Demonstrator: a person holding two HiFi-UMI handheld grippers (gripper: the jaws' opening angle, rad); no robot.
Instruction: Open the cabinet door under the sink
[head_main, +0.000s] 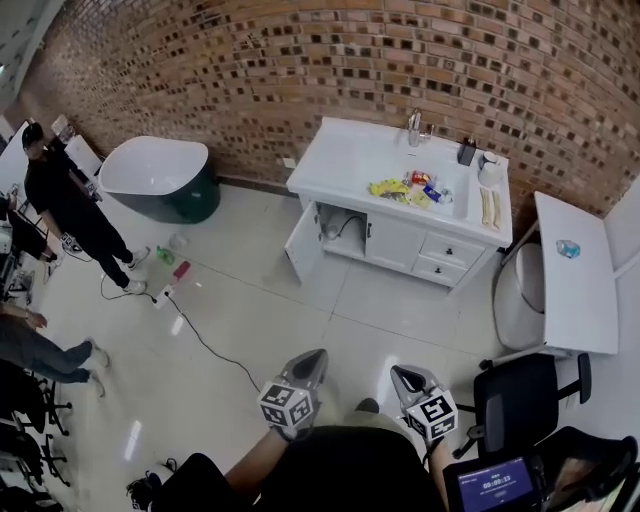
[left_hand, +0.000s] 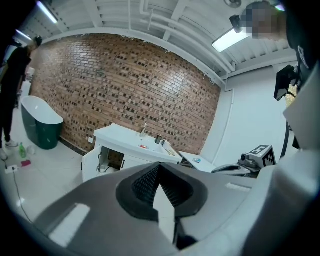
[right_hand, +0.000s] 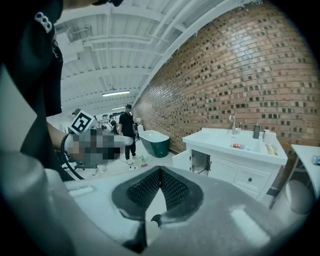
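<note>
A white vanity (head_main: 400, 245) with a sink basin (head_main: 365, 155) stands against the brick wall. Its left cabinet door (head_main: 302, 243) is swung open toward the left, showing pipes inside; the door beside it and the two drawers are closed. Both grippers hang low over the floor, well short of the vanity. My left gripper (head_main: 316, 357) is shut with nothing in it, and so is my right gripper (head_main: 399, 373). The left gripper view shows the closed tips (left_hand: 159, 166) below the open door (left_hand: 91, 164). The right gripper view shows its tips (right_hand: 159, 170) meeting, with the open door (right_hand: 183, 160) beyond.
A white and green bathtub (head_main: 160, 178) stands at the left. People (head_main: 70, 205) stand nearby. A cable (head_main: 205, 345) and bottles (head_main: 165, 255) lie on the floor. A white table (head_main: 575, 280) and an office chair (head_main: 525, 395) are on the right. Small items (head_main: 410, 188) sit on the countertop.
</note>
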